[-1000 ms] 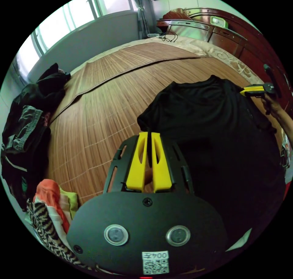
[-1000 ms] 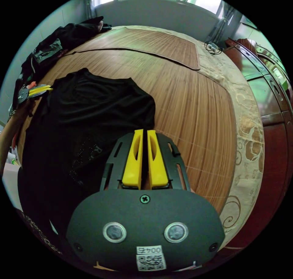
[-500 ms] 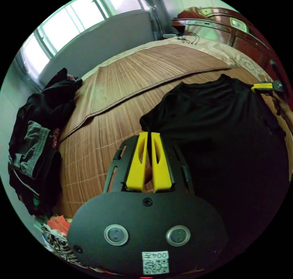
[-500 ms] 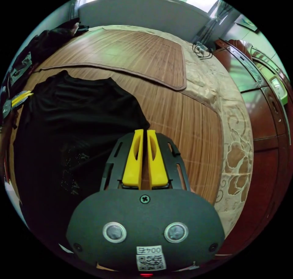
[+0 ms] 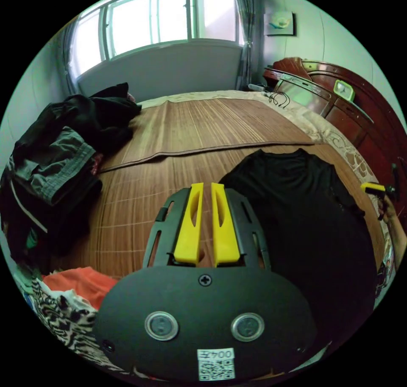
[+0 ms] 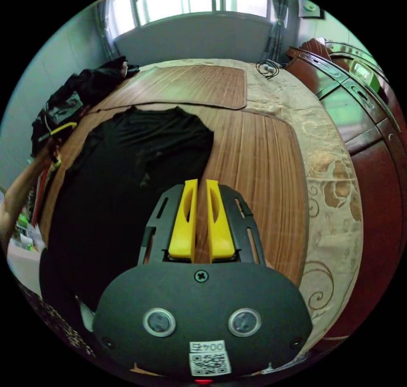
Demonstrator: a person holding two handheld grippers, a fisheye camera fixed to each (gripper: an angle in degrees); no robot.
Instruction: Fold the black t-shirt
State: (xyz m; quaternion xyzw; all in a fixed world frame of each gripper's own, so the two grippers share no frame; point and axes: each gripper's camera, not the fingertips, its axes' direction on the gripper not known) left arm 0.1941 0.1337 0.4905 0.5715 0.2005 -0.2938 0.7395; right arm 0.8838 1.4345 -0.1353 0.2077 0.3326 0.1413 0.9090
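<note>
The black t-shirt [image 5: 296, 209] [image 6: 135, 162] lies spread flat on the bamboo mat [image 5: 182, 128] [image 6: 254, 149] of a bed, collar toward the window and hem at the near edge. My left gripper [image 5: 204, 186] hovers beside the shirt's left sleeve, its yellow jaws a narrow gap apart with bare mat between them. My right gripper [image 6: 202, 181] hovers off the right sleeve, its jaws likewise slightly apart and holding nothing. A hand holds each gripper in the opposite view: the right gripper [image 5: 373, 187], the left gripper [image 6: 59, 129].
A heap of dark clothes [image 5: 59, 158] [image 6: 80, 94] sits on the bed's left side. Orange and striped garments [image 5: 72, 293] lie near the left gripper. A dark wooden headboard cabinet [image 5: 339, 103] [image 6: 364, 107] borders the right. A coiled cable [image 6: 267, 69] lies by the far corner.
Both grippers held the shirt's sleeve corners a second ago; both have let go and drawn back, and the shirt now lies flat. Both cameras have swung toward the window.
</note>
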